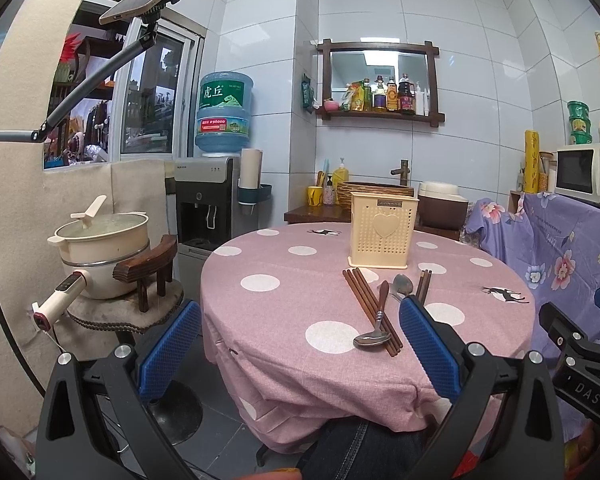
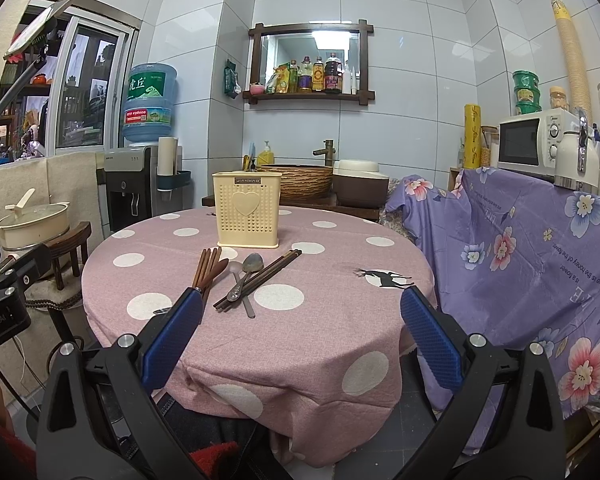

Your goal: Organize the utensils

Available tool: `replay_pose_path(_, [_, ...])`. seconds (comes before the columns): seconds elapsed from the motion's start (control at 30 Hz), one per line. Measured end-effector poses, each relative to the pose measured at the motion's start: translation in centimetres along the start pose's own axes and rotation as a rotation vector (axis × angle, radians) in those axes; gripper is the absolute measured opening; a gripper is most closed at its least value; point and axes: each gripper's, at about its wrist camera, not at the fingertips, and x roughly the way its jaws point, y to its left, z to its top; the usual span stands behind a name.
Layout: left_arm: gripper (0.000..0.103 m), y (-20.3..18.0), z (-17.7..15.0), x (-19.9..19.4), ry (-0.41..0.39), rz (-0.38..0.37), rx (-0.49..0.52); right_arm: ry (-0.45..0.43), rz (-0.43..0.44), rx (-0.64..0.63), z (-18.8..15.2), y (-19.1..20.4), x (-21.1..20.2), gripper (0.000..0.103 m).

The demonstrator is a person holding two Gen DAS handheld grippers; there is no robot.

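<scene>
Two blue-padded grippers, left gripper (image 1: 300, 344) and right gripper (image 2: 302, 332), are held wide open and empty. Brown wooden chopsticks (image 2: 258, 278) and shiny metal spoons (image 2: 246, 270) are spread out on the pink dotted tablecloth (image 2: 320, 344). One piece should be pinched mid-handle, then dropped upright into the cream plastic holder (image 2: 247, 210) behind.

You are facing round table (image 2: 320, 332): near half lying bare, right side around deer print (image 2: 384, 278) staying open. Utensil pile (image 2: 240, 276) sitting mid-table, blocking straight path to cream holder (image 2: 247, 210) standing upright behind. Holder top gaping open. Purple drape (image 2: 520, 264) crowding right edge; pot on stool (image 1: 108, 252) crowding left.
</scene>
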Motion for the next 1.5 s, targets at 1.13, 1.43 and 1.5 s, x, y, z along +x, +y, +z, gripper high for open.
replay_pose_path(1.13, [0.098, 0.03, -0.39, 0.21, 0.008, 0.002, 0.007, 0.005, 0.001, -0.001, -0.14, 0.03, 0.06, 0.098])
replay_pose_path(1.43, [0.098, 0.01, -0.35, 0.21, 0.009, 0.002, 0.008, 0.005, 0.0, -0.001, -0.14, 0.14, 0.14, 0.098])
replay_pose_path(1.5, [0.098, 0.01, -0.4, 0.2, 0.009, 0.002, 0.008, 0.006, 0.0, -0.001, -0.11, 0.13, 0.17, 0.098])
